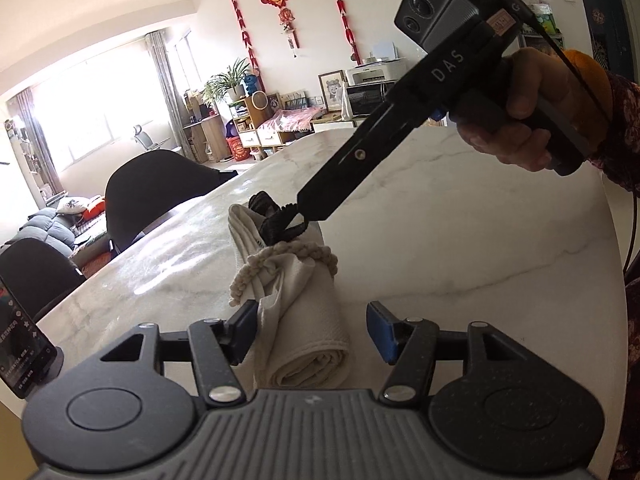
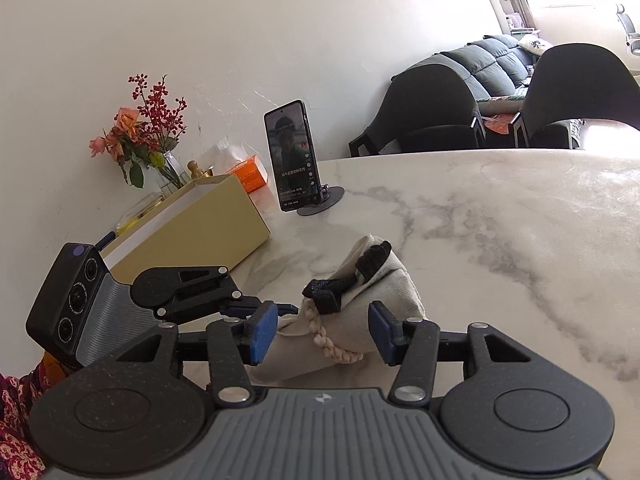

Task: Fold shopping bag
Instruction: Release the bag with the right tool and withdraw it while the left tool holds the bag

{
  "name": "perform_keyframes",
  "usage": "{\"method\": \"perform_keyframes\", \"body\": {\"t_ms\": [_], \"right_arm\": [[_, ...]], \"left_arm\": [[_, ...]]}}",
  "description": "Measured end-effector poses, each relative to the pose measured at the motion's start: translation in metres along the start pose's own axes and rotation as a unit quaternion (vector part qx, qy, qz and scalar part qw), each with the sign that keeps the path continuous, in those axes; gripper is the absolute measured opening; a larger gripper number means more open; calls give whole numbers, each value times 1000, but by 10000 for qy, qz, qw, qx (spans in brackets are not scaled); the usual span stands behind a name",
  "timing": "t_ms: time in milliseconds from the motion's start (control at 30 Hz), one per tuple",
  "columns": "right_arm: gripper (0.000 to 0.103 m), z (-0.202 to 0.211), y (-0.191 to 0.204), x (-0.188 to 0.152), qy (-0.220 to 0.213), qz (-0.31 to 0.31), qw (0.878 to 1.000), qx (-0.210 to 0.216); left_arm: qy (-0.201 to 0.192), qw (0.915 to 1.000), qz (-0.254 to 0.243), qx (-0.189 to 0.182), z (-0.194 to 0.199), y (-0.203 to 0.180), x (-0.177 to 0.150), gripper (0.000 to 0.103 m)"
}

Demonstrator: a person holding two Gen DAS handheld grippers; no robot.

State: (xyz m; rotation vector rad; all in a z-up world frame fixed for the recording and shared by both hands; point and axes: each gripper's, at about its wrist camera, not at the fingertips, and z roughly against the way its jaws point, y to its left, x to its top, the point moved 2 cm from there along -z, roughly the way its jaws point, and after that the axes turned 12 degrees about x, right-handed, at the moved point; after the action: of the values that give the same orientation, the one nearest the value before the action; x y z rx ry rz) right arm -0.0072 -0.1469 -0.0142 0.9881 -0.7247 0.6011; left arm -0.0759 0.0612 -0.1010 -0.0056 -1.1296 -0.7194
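Note:
The shopping bag (image 1: 308, 320) is a cream cloth roll lying on the marble table (image 1: 440, 240), tied round with a braided cream cord (image 1: 304, 250) and a black strap (image 1: 272, 216). My left gripper (image 1: 314, 330) is open astride the near end of the roll; its left pad brushes the cloth and its right pad stands apart from it. In the right wrist view the bag (image 2: 384, 280) lies between the blue pads of my right gripper (image 2: 322, 332), which is open with gaps on both sides. From the side, the right gripper (image 1: 304, 216) has its tip at the black strap.
A phone (image 2: 292, 156) stands on a round holder near the table's edge. Beside it are a yellow box (image 2: 192, 232), an orange tissue box (image 2: 248, 174) and a vase of flowers (image 2: 148, 136). Black chairs (image 1: 160, 188) line the far side. A hand (image 1: 532, 120) holds the right gripper.

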Motion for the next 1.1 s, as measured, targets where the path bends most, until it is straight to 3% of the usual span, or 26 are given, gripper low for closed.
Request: {"method": "perform_keyframes", "body": {"t_ms": [200,333,500,567,733,900,1100], "right_arm": [[54,-9,-4,-5,116,-29,9999,41],[52,-17,-3,-6,230,74,9997,53],[48,-25,-2,-5,296,177,9994,91],[42,-28,-2,-3,289,231,9993,95],[32,-38,-2,4,224,397,9989,57],[26,-54,-3,13,249,478,9985,108],[24,-62,5,17,405,608,9968,328]], "left_arm": [[427,9948,924,-68,-8,21,-5,57],[476,9835,1717,-302,-8,40,-11,56],[492,9591,2722,-606,-10,64,-20,55],[499,9427,3205,-781,-11,76,-27,54],[493,9194,3767,-1013,-5,88,-37,53],[549,9126,3902,-1087,-15,95,-37,51],[675,9155,3844,-979,-18,96,-36,44]]}}
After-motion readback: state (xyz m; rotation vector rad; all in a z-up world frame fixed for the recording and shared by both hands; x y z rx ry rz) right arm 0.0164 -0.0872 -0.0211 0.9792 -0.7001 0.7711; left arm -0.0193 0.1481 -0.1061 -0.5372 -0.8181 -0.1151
